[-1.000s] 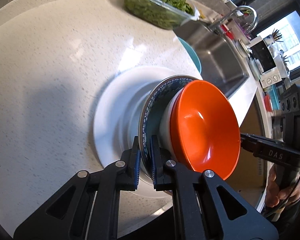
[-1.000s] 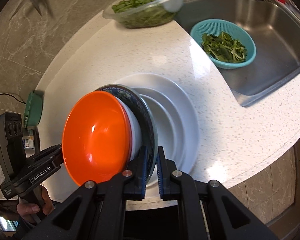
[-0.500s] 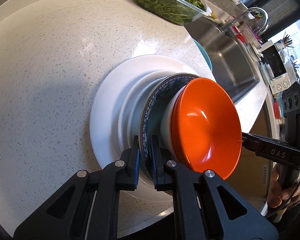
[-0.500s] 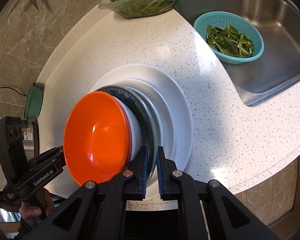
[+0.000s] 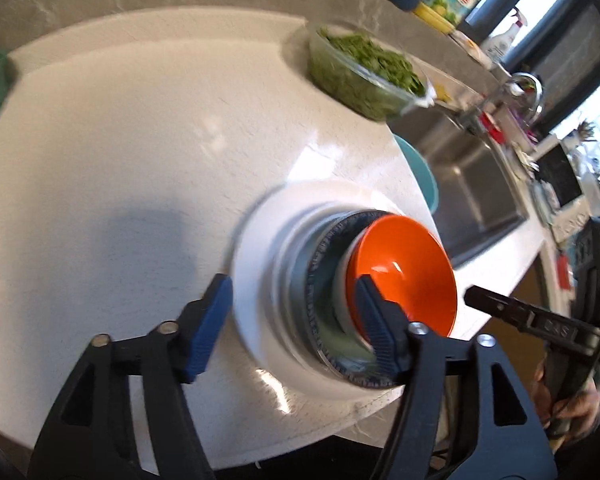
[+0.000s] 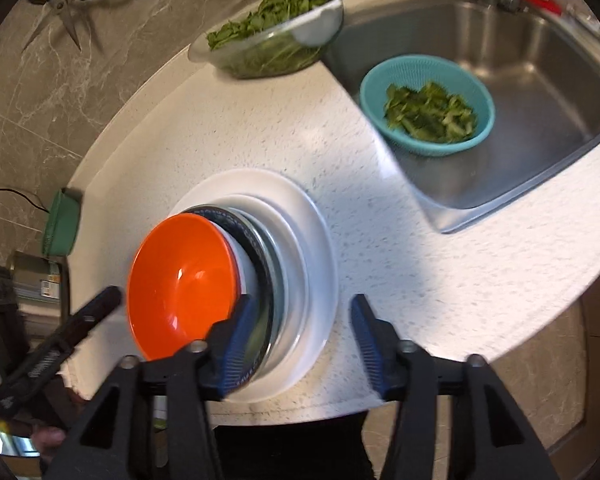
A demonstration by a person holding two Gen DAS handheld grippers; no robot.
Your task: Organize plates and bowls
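On a speckled white counter (image 6: 440, 264) beside the sink (image 6: 540, 52), both grippers' jaws are opening off the stacked plates and bowls (image 6: 260, 272), now resting there; release step, retreat likely next.

Right gripper (image 6: 298, 340) is over the counter (image 6: 440, 280), jaws opening, nothing pressed btw. the blue pads. Orange bowl (image 6: 180, 284) sits on top of a stack: blue-rimmed plate (image 6: 260, 264), then large white plate (image 6: 316, 256). Teal colander (image 6: 426, 106) w/ greens is in the sink (image 6: 540, 60). Clear bowl (image 6: 272, 36) of greens is behind.
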